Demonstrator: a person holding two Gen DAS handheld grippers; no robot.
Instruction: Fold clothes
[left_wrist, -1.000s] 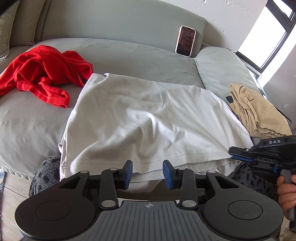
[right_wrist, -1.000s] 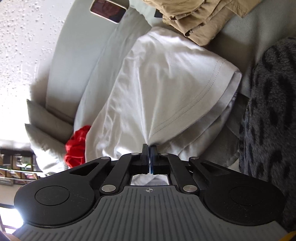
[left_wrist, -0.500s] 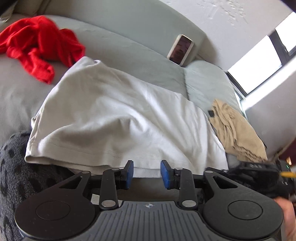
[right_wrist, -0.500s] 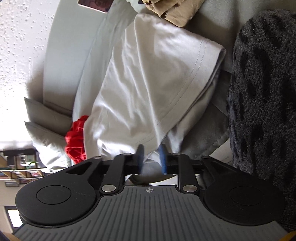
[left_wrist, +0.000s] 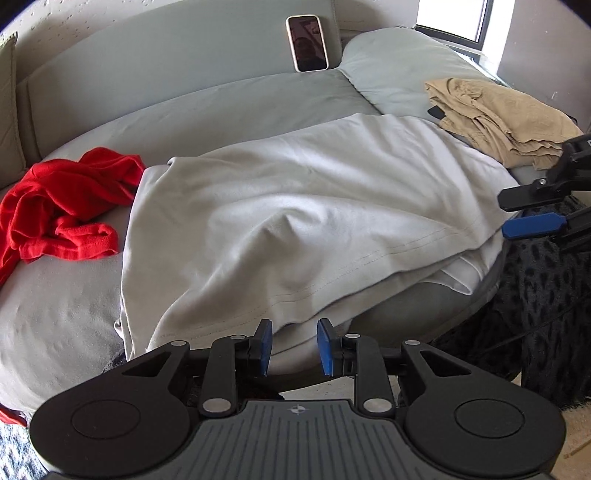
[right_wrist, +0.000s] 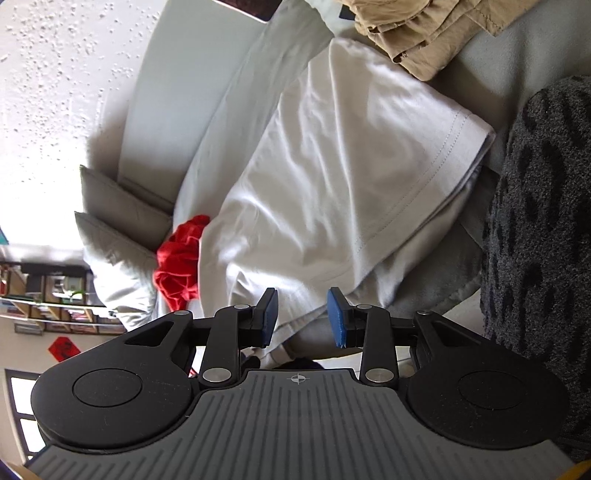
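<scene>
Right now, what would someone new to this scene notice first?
The big white shirt spread across the grey sofa, its hem hanging over the front edge. A crumpled red garment lies at its left, a tan garment at its right, and a phone leans on the backrest.

White garment lies spread across the grey sofa, folded over on itself, its stitched hem running along the front edge of the seat. Left tool sits low at that hem, blue pads parted and opening a touch, the cloth's edge just beyond them, not pinched. Over at the right edge, the right tool hangs beside the garment's corner. Red garment crumpled at left, tan clothes piled behind on the right, and a phone leans upright against the backrest.
</scene>
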